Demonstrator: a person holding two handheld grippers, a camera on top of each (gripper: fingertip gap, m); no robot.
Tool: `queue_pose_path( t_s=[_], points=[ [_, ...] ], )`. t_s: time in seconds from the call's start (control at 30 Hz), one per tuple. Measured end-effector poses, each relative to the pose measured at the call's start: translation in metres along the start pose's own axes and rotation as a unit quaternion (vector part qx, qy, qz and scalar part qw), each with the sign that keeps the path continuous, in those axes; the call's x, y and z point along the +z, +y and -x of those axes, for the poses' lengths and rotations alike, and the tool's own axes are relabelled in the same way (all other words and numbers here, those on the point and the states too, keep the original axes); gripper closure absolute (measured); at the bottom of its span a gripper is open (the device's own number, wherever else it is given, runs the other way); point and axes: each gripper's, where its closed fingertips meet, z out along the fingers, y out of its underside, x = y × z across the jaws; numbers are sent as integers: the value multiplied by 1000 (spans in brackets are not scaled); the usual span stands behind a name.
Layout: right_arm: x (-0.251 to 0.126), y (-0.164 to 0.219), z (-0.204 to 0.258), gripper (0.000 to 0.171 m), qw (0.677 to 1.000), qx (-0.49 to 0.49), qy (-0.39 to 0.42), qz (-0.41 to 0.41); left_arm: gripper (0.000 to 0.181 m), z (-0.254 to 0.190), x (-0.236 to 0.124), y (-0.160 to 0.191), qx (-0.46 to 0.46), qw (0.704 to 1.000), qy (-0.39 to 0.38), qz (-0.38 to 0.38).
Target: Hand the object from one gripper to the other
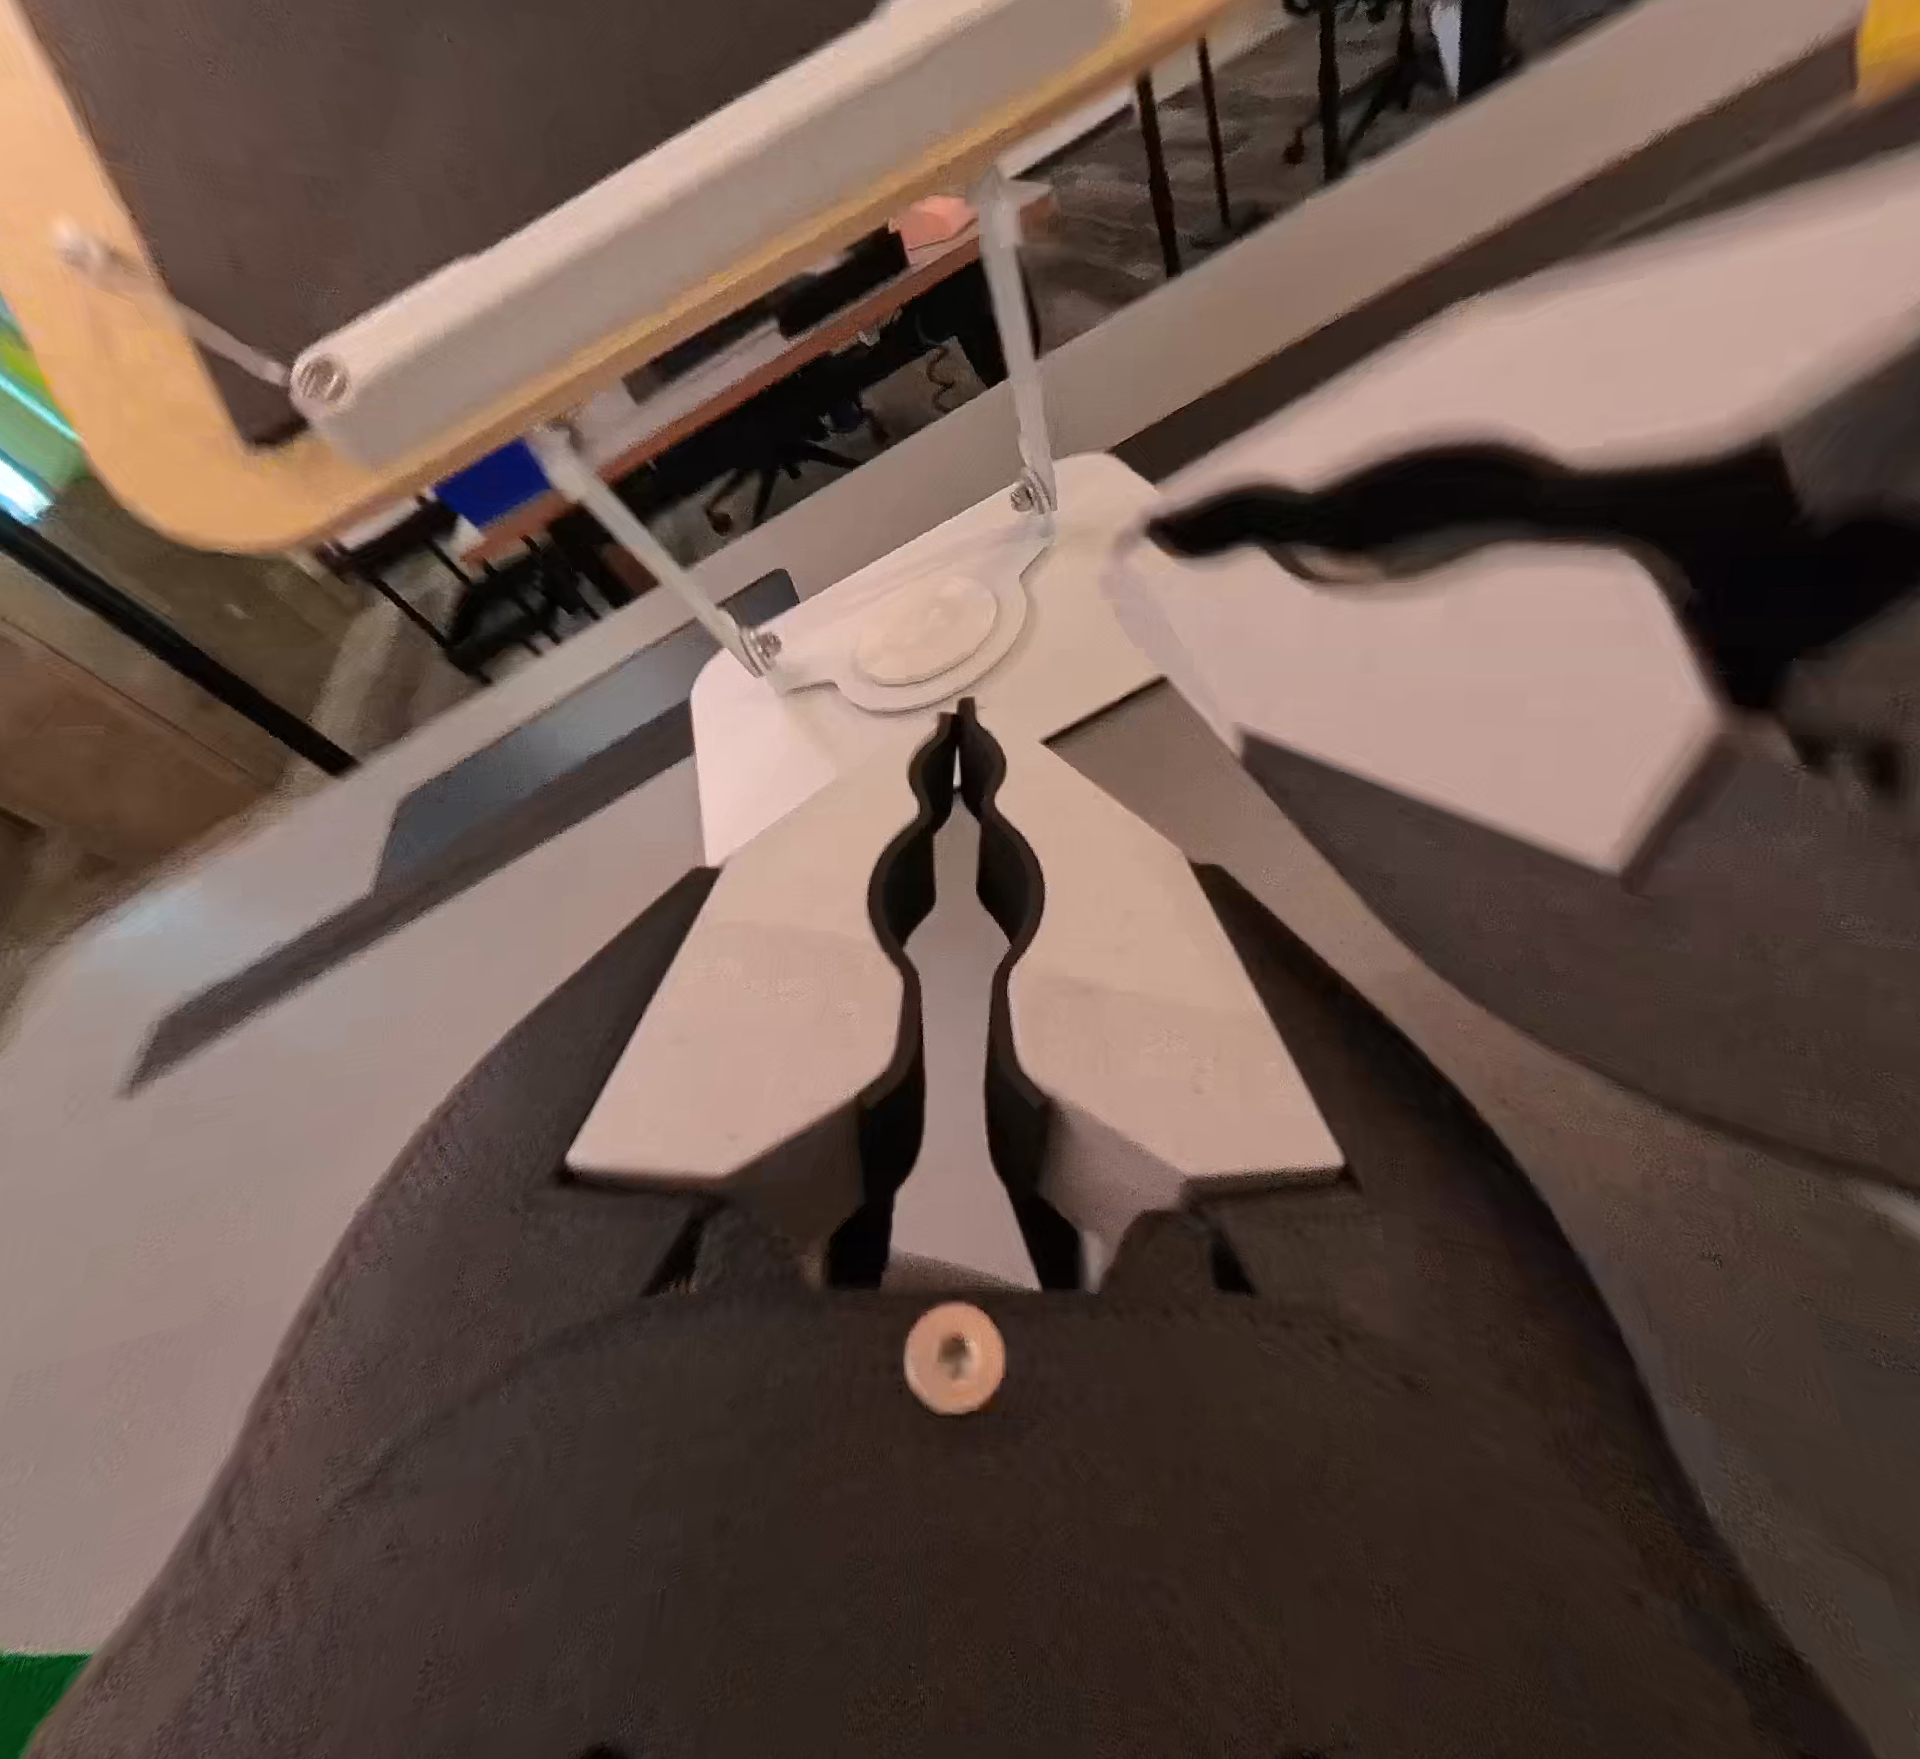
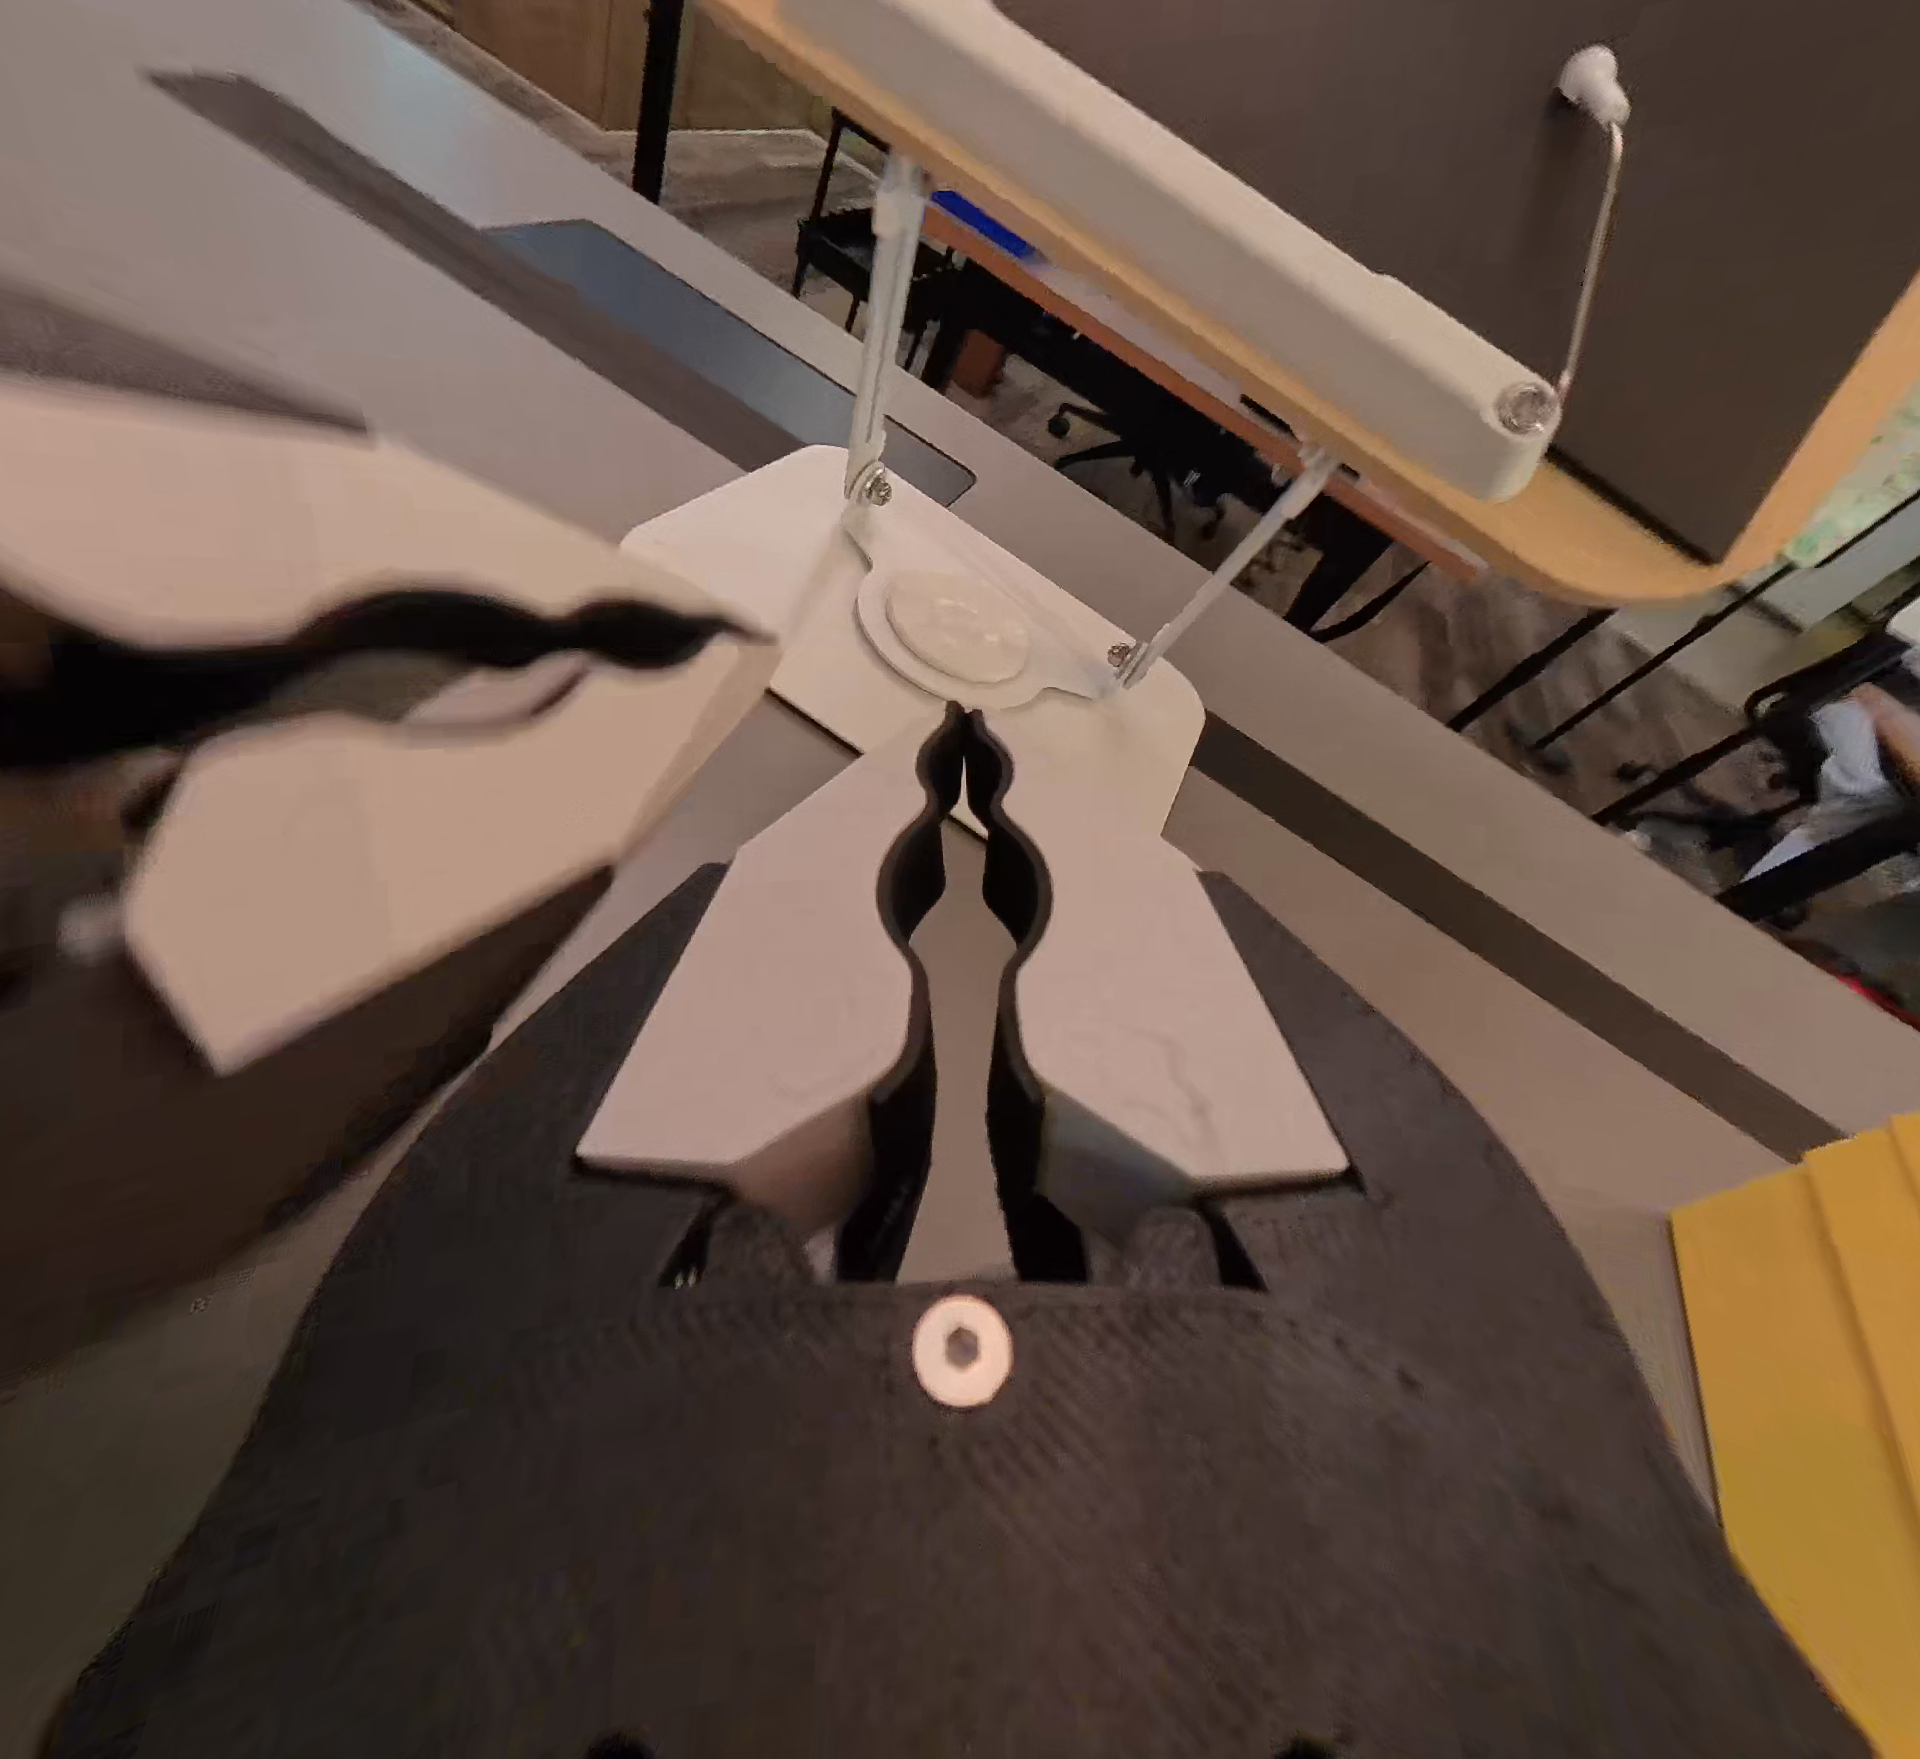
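The grey table (image 1: 260, 1138) runs tilted behind everything, its far side blurred; one stack of yellow sheets (image 2: 1787, 1397) is cut off at the frame's corner. The one board stand (image 2: 1143, 275) is off the table; its dark, wood-rimmed board (image 1: 416, 47) runs past the top of both views; one white bar (image 1: 707, 182) sits below it, and two thin metal rods (image 1: 644, 546) drop to one white base plate (image 1: 748, 774). The left gripper (image 1: 961, 722) is clenched, tips meeting on the plate's near edge; the right gripper (image 2: 961, 722) is clenched likewise at its own near edge. Each other's fingers look smeared beside a plate corner; the exact pinch lies hidden under the tips.
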Motion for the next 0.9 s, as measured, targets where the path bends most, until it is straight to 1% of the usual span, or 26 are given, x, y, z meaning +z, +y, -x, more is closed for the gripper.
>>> queue_pose_path(
  t_s=[0.03,0.07,0.13,0.17,0.2,0.27,0.43,0.5,0.57,0.6,0.63,0.67,0.73,0.77,0.83,0.9],
  points=[
    [-2,-2,-6,171,1000,2,7,-5,181,-10,0,0,9,1000,10,-1],
    [-3,-2,-10,171,1000,-3,16,-6,181,-16,0,-1,-2,1000,23,-3],
    [-3,2,-9,171,1000,-8,19,0,181,-14,2,-3,-42,998,37,-1],
    [-2,2,-5,171,999,-35,24,0,181,-9,2,-3,-68,997,42,9],
    [-1,1,3,171,998,-57,21,-1,181,-4,1,-5,-75,996,38,2],
    [1,-1,12,171,999,-44,2,-6,181,0,-1,-5,-78,996,33,1],
    [-4,-6,1,171,998,-55,14,-15,181,-8,-10,-10,-67,996,50,-16],
    [-12,-15,3,171,998,-61,10,-28,181,-7,-16,-9,-51,997,61,6],
    [-31,-27,5,171,998,-41,-14,-41,161,-4,-32,-14,-40,996,85,9],
    [-44,-34,4,140,998,-35,-23,-49,143,-3,-44,-17,-24,994,104,12],
    [-62,-37,3,136,997,-38,-40,-50,128,1,-60,-20,-6,993,118,13],
    [-82,-38,1,129,996,-40,-56,-51,122,5,-77,-20,13,991,131,12],
    [-126,-30,-8,105,995,-33,-80,-54,106,12,-115,-12,23,985,169,12],
    [-148,-16,-16,100,995,-33,-87,-42,105,18,-133,-3,21,982,185,17],
    [-188,20,-42,80,996,-43,-74,-15,99,26,-162,22,25,976,213,31],
    [-221,66,-66,81,996,-40,-77,30,96,29,-176,58,33,970,230,73]
  ],
)
